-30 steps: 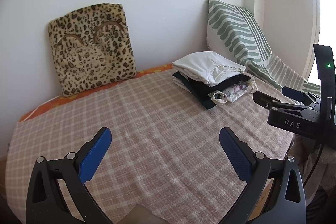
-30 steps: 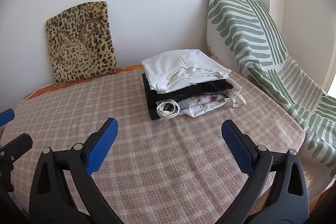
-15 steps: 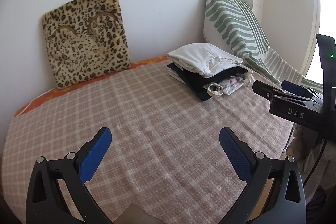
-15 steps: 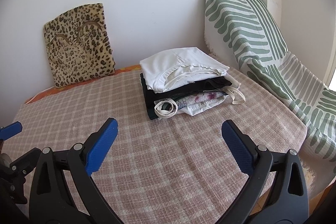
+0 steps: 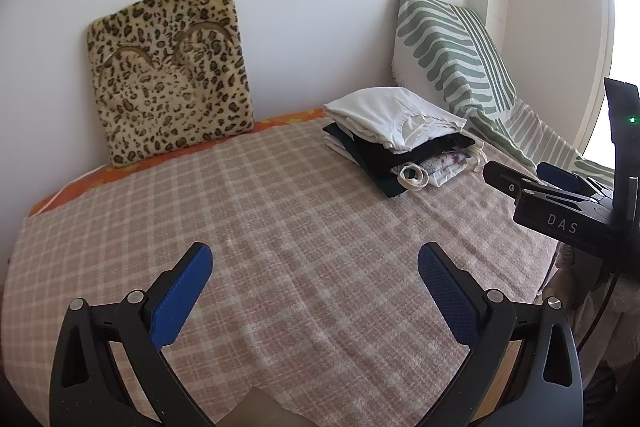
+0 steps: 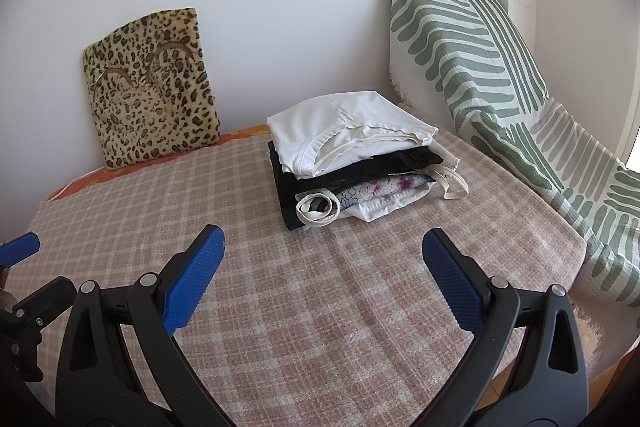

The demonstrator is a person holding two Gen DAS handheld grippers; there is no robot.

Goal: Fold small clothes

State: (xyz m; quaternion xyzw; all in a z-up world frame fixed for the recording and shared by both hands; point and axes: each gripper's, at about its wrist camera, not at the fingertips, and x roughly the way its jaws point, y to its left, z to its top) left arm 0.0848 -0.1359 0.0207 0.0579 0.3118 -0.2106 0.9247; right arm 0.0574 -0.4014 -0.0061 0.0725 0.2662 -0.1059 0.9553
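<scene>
One stack of folded clothes [image 6: 352, 163] sits on the checked blanket [image 6: 304, 307], toward the far right of the bed. Top layer: white garment [image 6: 344, 131]. Beneath it a black garment [image 6: 304, 183], then a floral piece [image 6: 384, 187] with cream straps trailing right. Leopard-print cushion [image 5: 168, 71] leans upright against the far wall, left of the stack and apart from it. Green-striped cover [image 6: 492, 67] drapes down on the right, just beside the stack. Left gripper [image 5: 314, 283] hovers above the near blanket, fingers spread wide, holding nothing. Right gripper [image 6: 322, 269] likewise: fingers apart, empty, nearer the stack, not touching it.
</scene>
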